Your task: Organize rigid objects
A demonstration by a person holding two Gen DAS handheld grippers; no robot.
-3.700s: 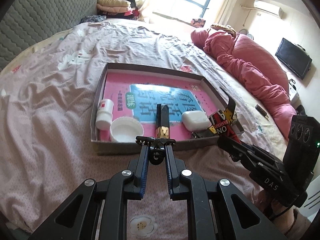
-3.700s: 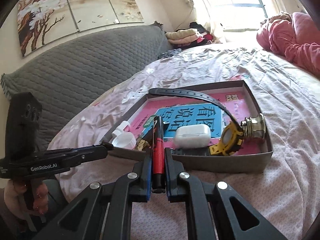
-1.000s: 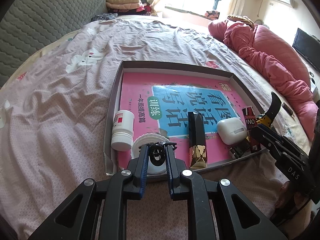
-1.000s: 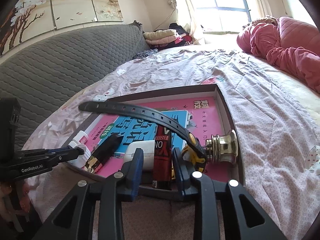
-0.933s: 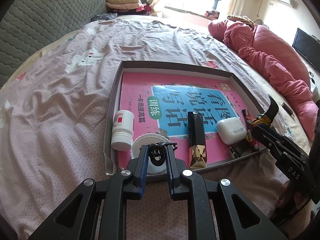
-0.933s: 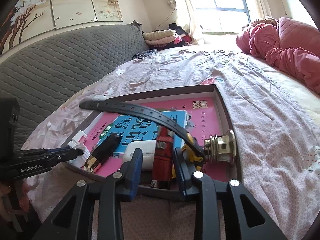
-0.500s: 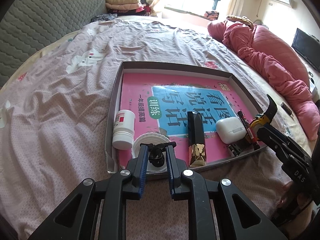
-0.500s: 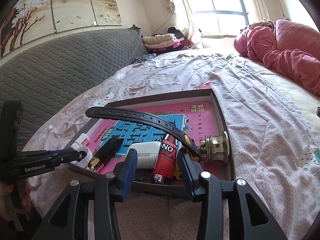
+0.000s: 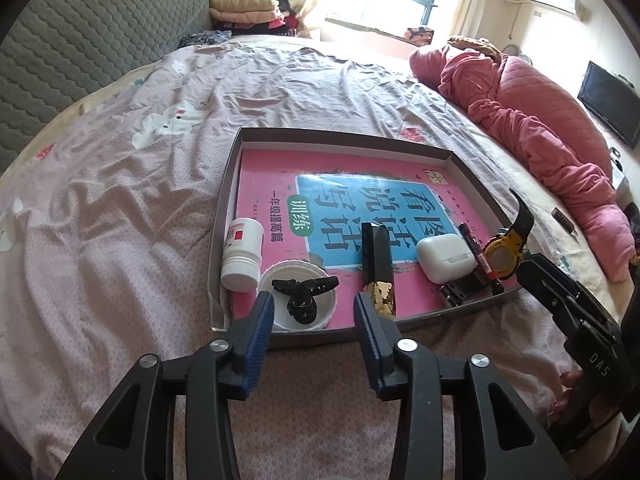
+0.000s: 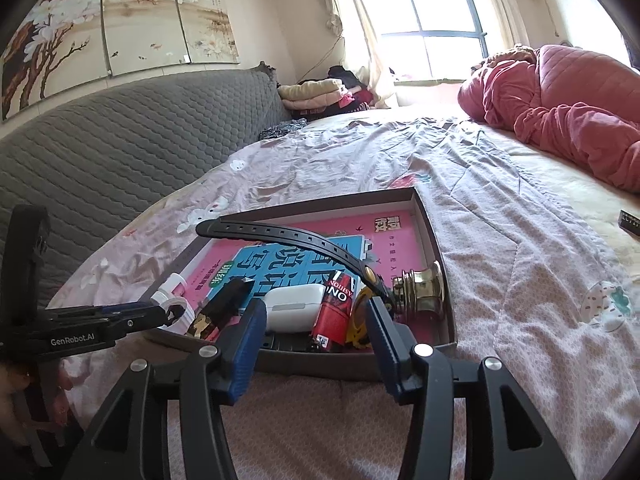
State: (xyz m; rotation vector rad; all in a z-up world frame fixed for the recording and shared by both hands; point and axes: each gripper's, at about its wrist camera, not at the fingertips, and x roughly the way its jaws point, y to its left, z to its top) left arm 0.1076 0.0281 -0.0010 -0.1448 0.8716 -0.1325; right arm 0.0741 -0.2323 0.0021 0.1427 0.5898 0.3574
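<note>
- The left gripper (image 9: 314, 312) hovers at the near edge of the shallow grey cardboard box lid (image 9: 344, 135), its blue-padded fingers (image 9: 260, 320) spread wide and holding nothing.
- Between those fingers, a small black plastic hair clip (image 9: 302, 294) lies in a round white plastic cap (image 9: 280, 276) in the near left corner of the lid.
- A white pill bottle with a red label (image 9: 242, 254) lies on its side just left of the cap.
- A pink and blue workbook (image 9: 340, 200) lines the lid's bottom; on it rest a long black and gold case (image 9: 378, 268) and a white earbud case (image 9: 444, 258).
- The right gripper (image 10: 316, 326) sits at the lid's near right rim, fingers wide apart and empty.
- Just beyond them lie a red and black lighter (image 10: 336, 306), a yellow watch with a black rubber strap (image 10: 288, 236) and a brass knob (image 10: 422, 290) in the corner.
- The lid rests on a bed with a pale pink patterned sheet (image 9: 120, 200).
</note>
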